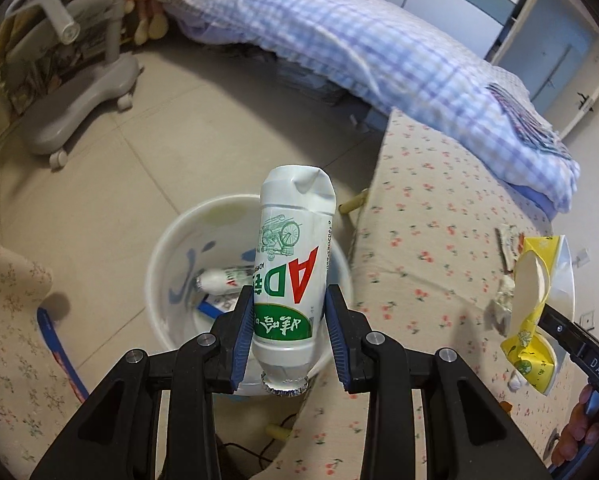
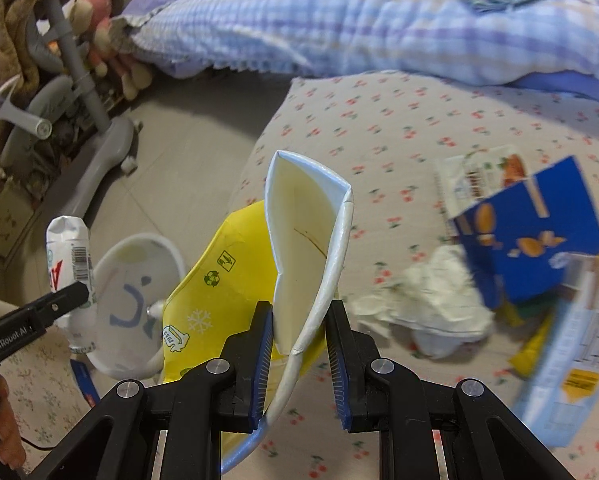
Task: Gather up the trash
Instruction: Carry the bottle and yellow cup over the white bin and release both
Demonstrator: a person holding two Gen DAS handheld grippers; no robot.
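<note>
A: Start close in. What is each gripper doing?

B: The left gripper [image 1: 286,330] pinches a white AD bottle [image 1: 293,264], held upside down with its foil mouth toward the camera and its dented base pointing away. The blue pads press on both sides of the label. The right gripper [image 2: 299,354] is clamped on a flattened yellow paper cup [image 2: 299,264], its white lining folded open between the pads.

A: And where do those sit relative to the bin?

B: The bottle hangs right above the white bin [image 1: 167,264] on the floor beside the bed. The cup is over the bed's edge, near the bin but not over it.

A: How far along would you say the job is?

B: Partway, I judge. Another small bottle [image 1: 219,280] already lies in the bin, with something blue beside it. Two items are in hand but not dropped. On the floral sheet [image 2: 399,128] a crumpled tissue [image 2: 431,300], a blue carton [image 2: 531,240] and a pale box [image 2: 571,352] remain.

A: Anything unclear?

B: The trash pile is blurred, so I cannot read the packaging or count the pieces beneath it. The bottle hides part of the bin's interior. Farther back are a checked quilt [image 1: 339,40] and a grey wheeled stand [image 1: 83,92].
</note>
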